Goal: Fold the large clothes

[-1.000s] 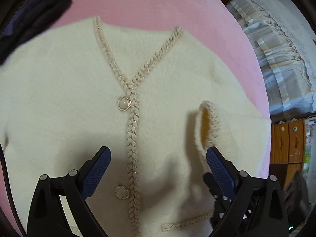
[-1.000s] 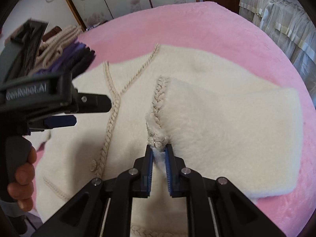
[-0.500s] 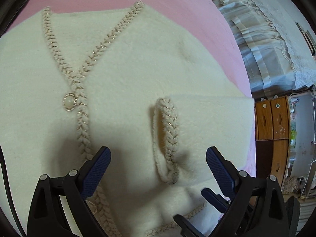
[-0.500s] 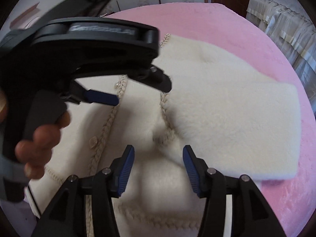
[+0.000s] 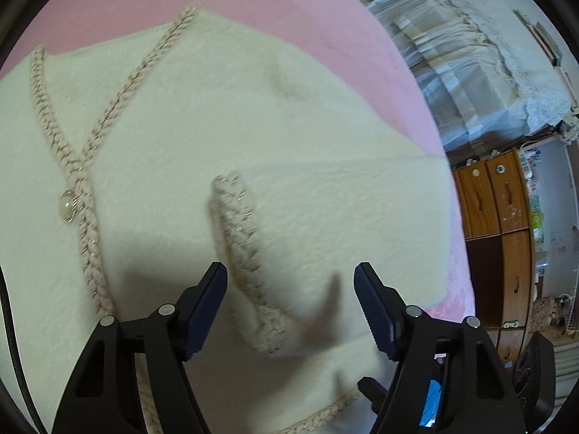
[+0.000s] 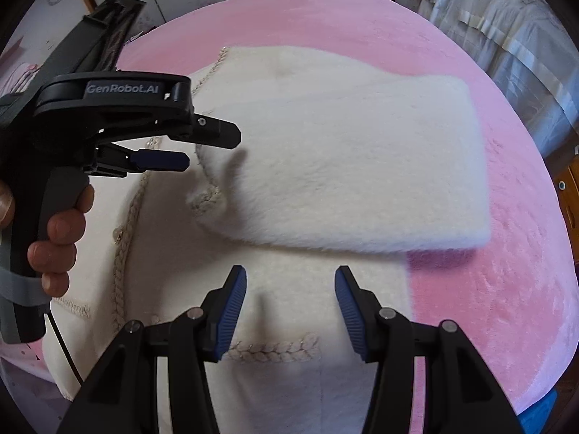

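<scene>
A cream fleece cardigan [image 6: 289, 253] lies front-up and flat on the pink bedspread [image 6: 506, 307], with its braided neckline trim [image 5: 119, 86] and a pearl button [image 5: 68, 205] toward the left of the left wrist view. One sleeve [image 6: 354, 166] is folded across the chest, its braided cuff [image 5: 242, 253] resting on the body panel near the button placket. A second earlier the right gripper [image 6: 290, 291] was clamped on this cuff; it has since let go, and its blue-padded fingers [image 6: 234, 311] now stand roughly half apart above the lower front of the garment, near the braided pocket trim [image 6: 275, 349], with nothing between them. The released sleeve has settled flat where it was placed. The left gripper [image 5: 290, 285], which stood wide over the placket a second ago, has shifted toward the folded sleeve and now hovers over the cuff. Its jaws are closing, and the cuff lies below and between the pads without visible contact. In the right wrist view the left gripper's black body is seen from the side, held by a hand [image 6: 59, 235] at the left edge, its tips above the cuff. A wooden cabinet [image 5: 499, 238] and a draped bed [image 5: 470, 54] stand beyond the bedspread.
</scene>
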